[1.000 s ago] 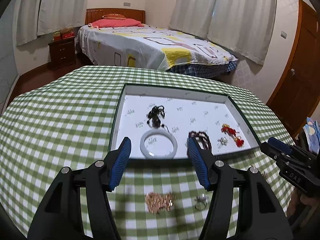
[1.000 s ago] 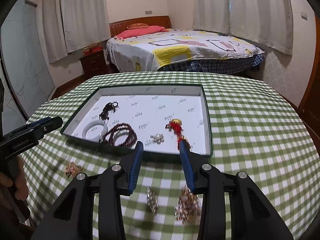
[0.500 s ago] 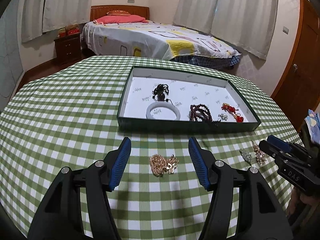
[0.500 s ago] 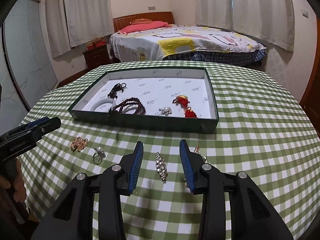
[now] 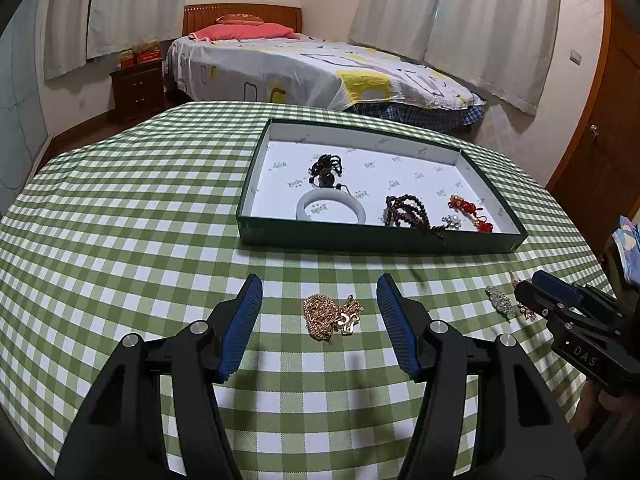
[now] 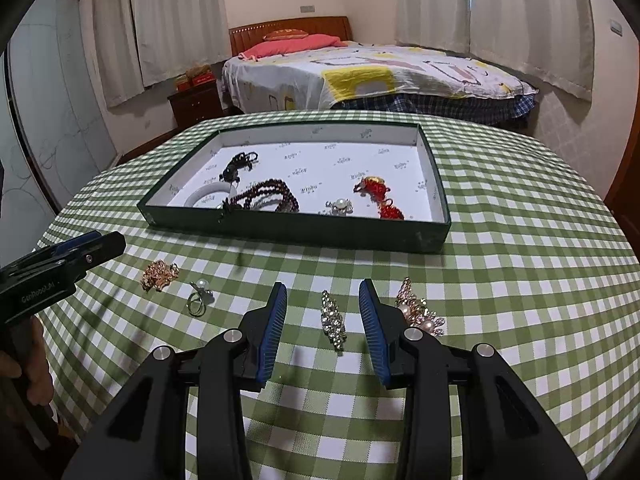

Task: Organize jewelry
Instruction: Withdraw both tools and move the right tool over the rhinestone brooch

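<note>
Worktop, checked cloth: my left gripper [image 5: 319, 312], jaws open, frames the gold chain [image 5: 332, 317]. My right gripper [image 6: 323, 320], jaws open, frames the crystal brooch [image 6: 333, 320]. Green tray [image 6: 296, 227] beyond holds bracelets.

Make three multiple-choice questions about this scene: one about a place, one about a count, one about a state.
1. Where is the gold chain?
A. in the tray
B. on the tablecloth, in front of the left claw
C. on the bed

2. How many jewelry pieces lie on the tablecloth outside the tray?
A. two
B. four
C. six

3. How is the right claw?
A. open, holding nothing
B. shut on a ring
C. shut on the tray

Answers: 1 B, the chain lies between the left claw tips; 2 B, chain, pearl ring, crystal piece, pearl brooch; 3 A, its pads touch nothing.
</note>
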The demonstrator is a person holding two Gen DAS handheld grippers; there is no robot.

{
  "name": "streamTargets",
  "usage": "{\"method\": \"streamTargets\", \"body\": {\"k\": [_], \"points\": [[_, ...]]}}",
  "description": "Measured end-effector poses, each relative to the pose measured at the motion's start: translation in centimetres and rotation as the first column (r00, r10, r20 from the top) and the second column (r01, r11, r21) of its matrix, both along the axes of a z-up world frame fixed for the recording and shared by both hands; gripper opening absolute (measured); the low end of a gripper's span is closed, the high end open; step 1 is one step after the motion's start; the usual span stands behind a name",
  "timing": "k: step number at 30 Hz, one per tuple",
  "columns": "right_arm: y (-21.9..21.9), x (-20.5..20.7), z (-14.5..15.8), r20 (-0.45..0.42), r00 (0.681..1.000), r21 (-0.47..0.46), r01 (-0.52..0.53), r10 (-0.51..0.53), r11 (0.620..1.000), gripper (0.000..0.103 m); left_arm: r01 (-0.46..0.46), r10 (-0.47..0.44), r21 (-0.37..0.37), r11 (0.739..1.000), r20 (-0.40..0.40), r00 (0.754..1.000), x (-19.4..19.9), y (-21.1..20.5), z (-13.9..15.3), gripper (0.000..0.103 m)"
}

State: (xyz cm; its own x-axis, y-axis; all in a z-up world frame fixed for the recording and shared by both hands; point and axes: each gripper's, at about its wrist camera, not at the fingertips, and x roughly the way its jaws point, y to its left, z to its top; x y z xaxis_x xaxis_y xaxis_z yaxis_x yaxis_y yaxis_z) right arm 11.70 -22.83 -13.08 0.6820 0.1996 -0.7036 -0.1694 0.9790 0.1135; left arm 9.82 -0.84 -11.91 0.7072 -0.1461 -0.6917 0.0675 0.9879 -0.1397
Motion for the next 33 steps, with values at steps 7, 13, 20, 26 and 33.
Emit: {"method": "streamTargets", "body": {"k": [7, 13, 20, 26, 33], "points": [[0.3, 0.8, -1.3, -0.04, 0.999, -0.009, -0.002, 0.002, 1.0, 0.038, -0.011, 0.011, 0.01, 1.0, -0.026, 1.0, 0.4, 0.2, -1.2, 0.058], [0.7, 1.6, -2.1, -0.072, 0.997, -0.022, -0.009, 0.007, 1.0, 0.038, -0.01, 0.011, 0.016, 1.0, -0.042, 0.999, 0.7, 0.2, -2.0, 0.058], [1.2, 2.0, -2.9, -0.111, 0.994, -0.039, -0.028, 0.024, 0.999, 0.037, -0.011, 0.012, 0.017, 1.0, -0.056, 0.998, 0.9, 0.2, -2.5, 0.058], [1.2, 2.2, -2.9, -0.114, 0.993, -0.042, -0.028, 0.023, 0.999, 0.028, -0.008, 0.009, 0.015, 1.0, -0.065, 0.998, 1.0, 0.1, -2.9, 0.058], [1.5, 1.7, -2.9, -0.116, 0.992, -0.04, -0.045, 0.04, 0.998, 0.014, 0.005, -0.004, 0.017, 1.0, -0.071, 0.997, 1.1, -0.4, -3.0, 0.058]]}}
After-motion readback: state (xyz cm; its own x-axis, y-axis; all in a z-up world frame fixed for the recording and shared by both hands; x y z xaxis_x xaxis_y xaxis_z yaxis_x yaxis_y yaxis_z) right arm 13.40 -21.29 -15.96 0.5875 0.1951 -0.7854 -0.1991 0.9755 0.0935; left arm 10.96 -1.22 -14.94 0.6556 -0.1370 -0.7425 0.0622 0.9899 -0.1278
